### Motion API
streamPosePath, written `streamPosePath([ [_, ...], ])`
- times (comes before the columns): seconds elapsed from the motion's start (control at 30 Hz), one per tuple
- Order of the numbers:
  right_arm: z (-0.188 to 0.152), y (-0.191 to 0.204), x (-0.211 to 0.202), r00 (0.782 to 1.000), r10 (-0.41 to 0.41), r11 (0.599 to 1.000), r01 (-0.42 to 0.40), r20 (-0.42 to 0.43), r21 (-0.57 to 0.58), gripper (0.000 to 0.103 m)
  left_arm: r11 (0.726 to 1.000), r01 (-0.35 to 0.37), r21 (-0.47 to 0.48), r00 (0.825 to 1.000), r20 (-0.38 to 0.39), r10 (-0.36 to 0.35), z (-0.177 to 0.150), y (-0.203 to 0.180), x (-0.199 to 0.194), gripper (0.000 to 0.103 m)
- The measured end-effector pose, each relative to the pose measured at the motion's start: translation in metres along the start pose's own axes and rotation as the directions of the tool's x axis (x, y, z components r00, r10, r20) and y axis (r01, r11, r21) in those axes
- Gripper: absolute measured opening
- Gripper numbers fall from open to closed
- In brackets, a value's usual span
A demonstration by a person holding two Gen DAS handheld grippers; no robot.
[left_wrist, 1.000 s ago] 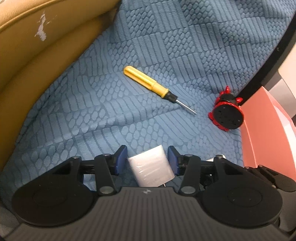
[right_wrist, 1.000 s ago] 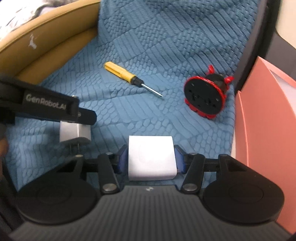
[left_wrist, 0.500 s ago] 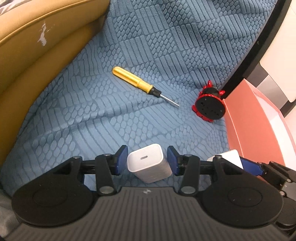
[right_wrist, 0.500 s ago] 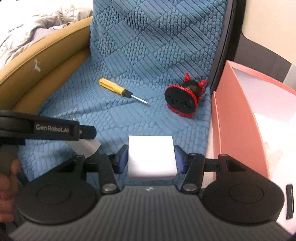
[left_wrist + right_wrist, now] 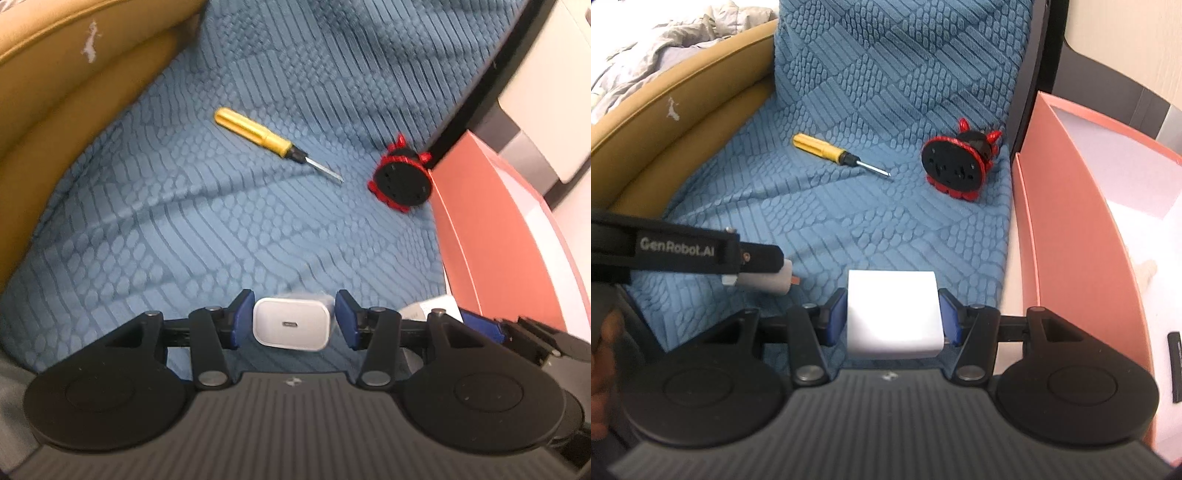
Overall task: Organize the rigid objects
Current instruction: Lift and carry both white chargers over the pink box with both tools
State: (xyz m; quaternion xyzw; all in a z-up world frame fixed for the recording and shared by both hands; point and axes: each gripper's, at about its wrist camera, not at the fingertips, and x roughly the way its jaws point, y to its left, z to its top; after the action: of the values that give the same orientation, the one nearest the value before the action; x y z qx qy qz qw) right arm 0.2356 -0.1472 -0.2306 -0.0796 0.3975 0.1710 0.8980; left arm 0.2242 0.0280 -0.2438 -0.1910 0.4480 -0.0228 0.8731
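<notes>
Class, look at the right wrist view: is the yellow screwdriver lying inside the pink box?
No. The yellow screwdriver lies on the blue textured cover, well apart from the pink box.

Two white charger blocks are in view, a small one (image 5: 291, 324) with a port in its face and a larger plain one (image 5: 894, 314). There is one yellow-handled screwdriver (image 5: 258, 136), one round red-and-black object (image 5: 402, 180), one pink box (image 5: 1082, 236), one blue textured cover (image 5: 236, 221), and two grippers (image 5: 293, 321) (image 5: 893, 316).
</notes>
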Motion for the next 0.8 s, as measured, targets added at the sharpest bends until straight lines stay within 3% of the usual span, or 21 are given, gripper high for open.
streamPosePath([
  [0.1, -0.005, -0.001, -0.001, 1.000, -0.002, 1.000, 0.002, -0.005, 0.003, 0.055, 1.000, -0.021, 0.022, 0.999, -0.043, 0.021, -0.009, -0.004, 0.006, 0.050],
  [0.37, -0.019, -0.005, 0.005, 0.999, 0.001, 1.000, 0.000, -0.043, 0.019, 0.055, 1.000, -0.021, 0.016, 0.998, -0.057, 0.022, -0.011, -0.002, 0.007, 0.052],
  [0.53, -0.023, -0.006, 0.011, 0.999, 0.008, 1.000, -0.007, -0.051, 0.022, 0.053, 0.995, -0.042, 0.092, 0.998, -0.050, 0.047, -0.012, -0.012, 0.011, 0.053],
  [0.7, -0.022, -0.007, 0.011, 0.999, 0.013, 0.999, -0.011, -0.052, 0.034, 0.053, 0.973, -0.095, 0.208, 0.994, -0.031, 0.104, -0.016, -0.025, 0.015, 0.050],
  [0.8, -0.019, -0.008, 0.008, 0.999, 0.008, 0.999, -0.006, -0.047, 0.038, 0.053, 0.976, -0.095, 0.197, 0.994, -0.028, 0.102, -0.014, -0.024, 0.016, 0.049],
])
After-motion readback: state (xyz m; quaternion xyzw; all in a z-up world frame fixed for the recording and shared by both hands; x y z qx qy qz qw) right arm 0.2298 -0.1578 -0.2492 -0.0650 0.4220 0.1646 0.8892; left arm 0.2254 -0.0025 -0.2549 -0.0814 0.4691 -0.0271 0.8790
